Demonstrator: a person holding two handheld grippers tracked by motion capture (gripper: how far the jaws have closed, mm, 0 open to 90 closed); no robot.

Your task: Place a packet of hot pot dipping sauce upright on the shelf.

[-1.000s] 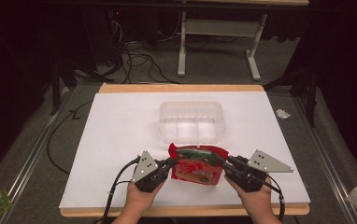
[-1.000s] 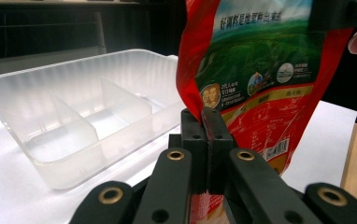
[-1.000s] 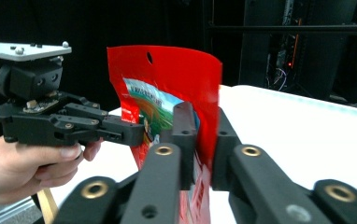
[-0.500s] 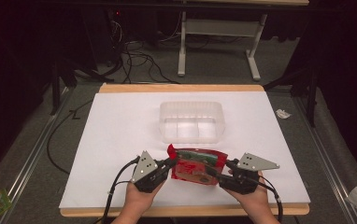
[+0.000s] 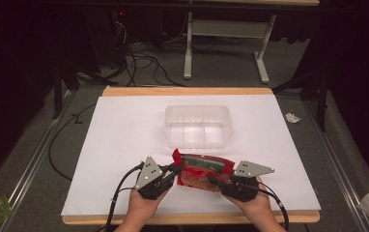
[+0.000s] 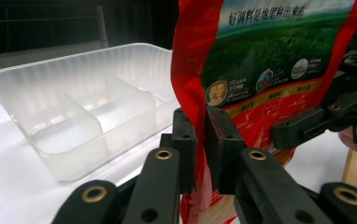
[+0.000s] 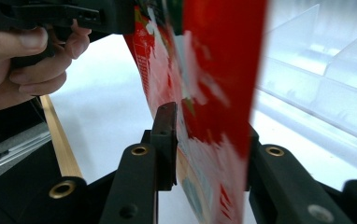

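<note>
A red sauce pouch (image 5: 204, 174) with a green picture hangs just above the white sheet, near the front edge, between my two grippers. My left gripper (image 5: 174, 170) is shut on the pouch's left red edge, which its own view shows pinched between the pads (image 6: 201, 140). My right gripper (image 5: 216, 182) is at the pouch's right end. In the right gripper view the jaws (image 7: 209, 140) stand wide apart with the blurred pouch (image 7: 214, 70) between them. The pouch's printed face (image 6: 270, 60) sits right in front of the left gripper view.
A clear plastic tray (image 5: 197, 110) with divided compartments stands empty just behind the pouch, mid-table. The white sheet (image 5: 124, 145) covers a wooden-edged table. Cables, table legs and scraps of litter lie on the floor around it.
My right gripper has moved left, further onto the pouch's right end. The pouch has shifted slightly and flattened out. The left gripper has kept its hold.
</note>
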